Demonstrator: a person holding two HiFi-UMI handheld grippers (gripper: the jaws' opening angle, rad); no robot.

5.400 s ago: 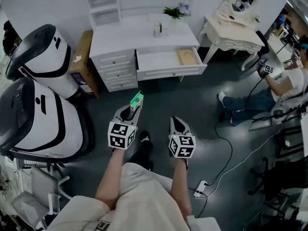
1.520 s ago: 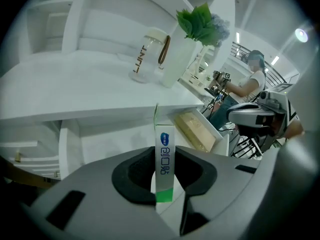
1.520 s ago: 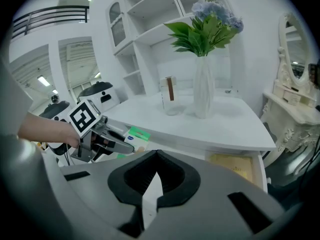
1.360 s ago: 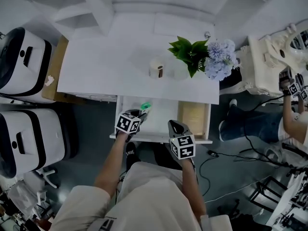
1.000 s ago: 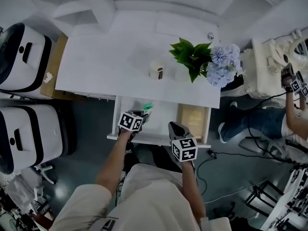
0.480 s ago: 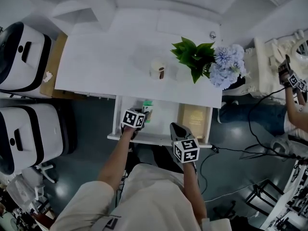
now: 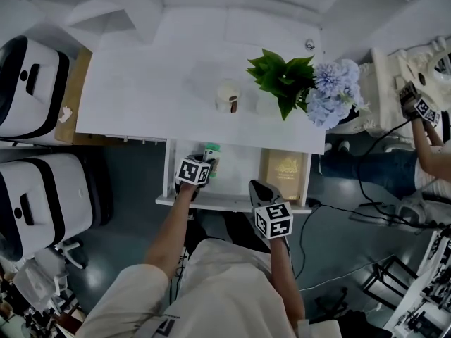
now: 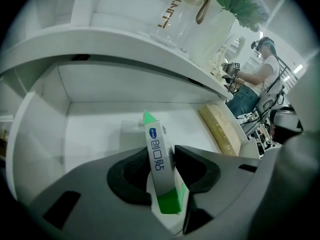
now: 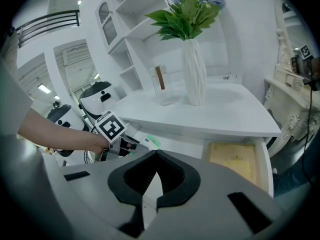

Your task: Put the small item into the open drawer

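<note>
The small item is a white-and-green box [image 8: 155,139] with blue print. It stands tilted on the floor of the open white drawer [image 7: 232,203], between the pads of my left gripper [image 8: 163,152]. Those jaws are opening; a gap shows on the box's left side and it only leans by the right pad. The head view has the left gripper [image 7: 205,162] inside the drawer's left half with the box [image 7: 211,152] at its tips. My right gripper [image 9: 155,154] is shut and empty, and it hovers over the drawer's front edge [image 7: 255,184].
A tan flat box [image 7: 284,169] lies in the drawer's right end. On the desk top stand a glass jar [image 7: 227,97] and a vase of flowers [image 7: 303,83]. White machines [image 7: 35,189] stand left. A seated person [image 7: 423,118] and floor cables are at right.
I have come from across the floor to stand over the desk. My left gripper has carried the box down into the drawer, and its jaws have parted. The right gripper has stayed shut.
</note>
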